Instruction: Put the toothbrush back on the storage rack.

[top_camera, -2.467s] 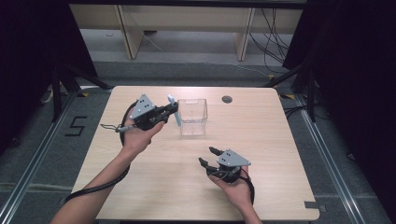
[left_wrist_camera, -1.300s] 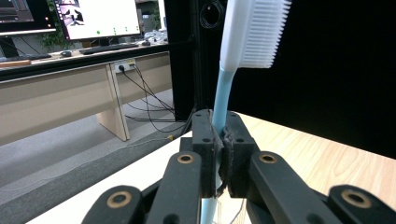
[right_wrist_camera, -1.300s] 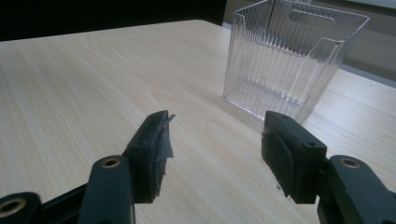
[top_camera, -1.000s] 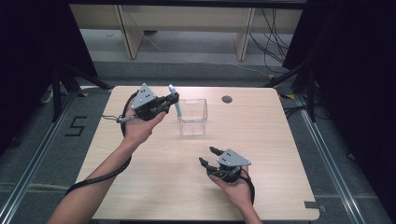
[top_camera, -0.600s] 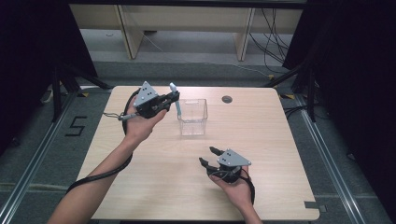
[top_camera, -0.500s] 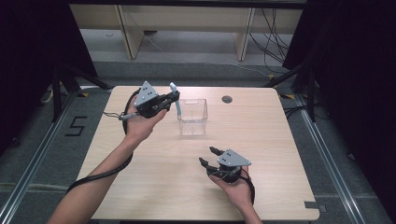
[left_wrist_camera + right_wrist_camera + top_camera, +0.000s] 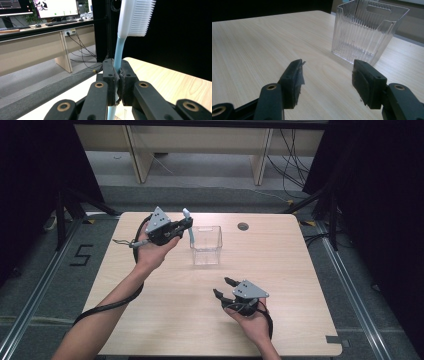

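while the left gripper clamps a toothbrush, a clear box stands just beside

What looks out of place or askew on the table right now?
Nothing stands out. The clear plastic bin stands upright on the table, with no spill or damage. The left gripper holds the toothbrush upright beside the bin, bristles up. The right gripper is open.
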A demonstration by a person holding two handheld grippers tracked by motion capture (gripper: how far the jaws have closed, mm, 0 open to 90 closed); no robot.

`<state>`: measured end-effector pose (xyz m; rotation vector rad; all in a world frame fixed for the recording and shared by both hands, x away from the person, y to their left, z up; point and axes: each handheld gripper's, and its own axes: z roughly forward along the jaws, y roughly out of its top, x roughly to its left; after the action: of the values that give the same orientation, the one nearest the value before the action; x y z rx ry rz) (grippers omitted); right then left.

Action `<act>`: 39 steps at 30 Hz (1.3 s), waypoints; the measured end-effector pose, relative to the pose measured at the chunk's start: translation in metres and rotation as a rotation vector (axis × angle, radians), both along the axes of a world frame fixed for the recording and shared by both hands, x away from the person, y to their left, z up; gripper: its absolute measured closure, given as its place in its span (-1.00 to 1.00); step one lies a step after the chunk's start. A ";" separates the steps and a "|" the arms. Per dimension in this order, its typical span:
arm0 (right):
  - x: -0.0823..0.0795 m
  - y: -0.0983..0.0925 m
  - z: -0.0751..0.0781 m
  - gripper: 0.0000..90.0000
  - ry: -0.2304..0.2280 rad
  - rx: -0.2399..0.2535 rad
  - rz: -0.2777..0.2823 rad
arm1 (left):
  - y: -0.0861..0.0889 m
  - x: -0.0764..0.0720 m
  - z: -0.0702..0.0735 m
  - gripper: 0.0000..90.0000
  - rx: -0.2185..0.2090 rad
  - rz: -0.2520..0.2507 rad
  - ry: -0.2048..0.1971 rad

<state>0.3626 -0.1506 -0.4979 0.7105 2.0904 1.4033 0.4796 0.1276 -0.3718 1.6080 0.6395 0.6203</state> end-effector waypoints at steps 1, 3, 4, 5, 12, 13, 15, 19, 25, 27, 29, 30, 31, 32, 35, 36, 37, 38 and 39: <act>0.000 0.000 0.000 -0.04 0.000 -0.003 -0.002 | 0.000 0.001 0.000 0.89 0.001 0.001 0.002; 0.000 0.000 0.000 -0.04 0.010 0.005 -0.005 | 0.000 0.002 -0.001 0.89 0.001 0.004 0.005; -0.001 0.000 0.000 -0.04 0.011 0.003 -0.006 | 0.000 0.002 -0.002 0.89 0.000 0.005 0.005; 0.000 0.000 0.000 -0.04 0.010 0.005 -0.005 | 0.000 0.003 -0.002 0.89 0.000 0.005 0.006; -0.001 0.001 -0.001 -0.05 0.029 0.009 0.003 | 0.000 0.005 -0.005 0.89 0.007 0.008 0.015; -0.001 0.001 -0.001 -0.05 0.029 0.009 0.003 | 0.000 0.005 -0.005 0.89 0.007 0.008 0.015; -0.001 0.001 -0.001 -0.05 0.033 0.008 0.002 | 0.000 0.006 -0.007 0.89 0.008 0.009 0.020; -0.002 0.001 -0.001 -0.05 0.040 0.011 -0.001 | -0.001 0.007 -0.008 0.89 0.011 0.009 0.022; -0.002 0.001 -0.001 -0.05 0.042 0.011 -0.001 | -0.002 0.008 -0.011 0.89 0.019 0.010 0.030; -0.002 0.002 -0.002 -0.05 0.036 0.017 -0.006 | -0.002 0.008 -0.012 0.89 0.025 0.010 0.031; -0.002 0.002 -0.002 -0.05 0.033 0.016 -0.005 | -0.003 0.008 -0.013 0.89 0.026 0.008 0.034; -0.002 0.002 -0.002 -0.05 0.033 0.016 -0.005 | -0.003 0.008 -0.013 0.89 0.026 0.008 0.034; -0.002 0.002 -0.002 -0.05 0.036 0.018 -0.007 | -0.003 0.008 -0.014 0.89 0.028 0.008 0.034; -0.002 0.001 -0.001 -0.05 0.043 0.011 0.000 | -0.004 0.008 -0.015 0.89 0.031 0.007 0.037; -0.003 0.001 -0.002 -0.05 0.049 0.013 -0.008 | -0.005 0.008 -0.016 0.89 0.034 0.008 0.040; -0.003 0.001 -0.001 -0.05 0.051 0.012 -0.007 | -0.005 0.008 -0.016 0.89 0.034 0.008 0.040; -0.003 0.001 -0.002 -0.05 0.050 0.014 -0.007 | -0.005 0.008 -0.016 0.89 0.038 0.008 0.044; -0.003 0.001 -0.002 -0.05 0.050 0.014 -0.007 | -0.005 0.008 -0.016 0.89 0.038 0.008 0.044; -0.002 0.001 -0.002 -0.05 0.044 0.011 -0.005 | -0.005 0.008 -0.017 0.89 0.037 0.009 0.044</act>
<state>0.3604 -0.1499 -0.4995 0.7576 2.1145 1.4097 0.4880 0.1228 -0.3892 1.6582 0.6721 0.6080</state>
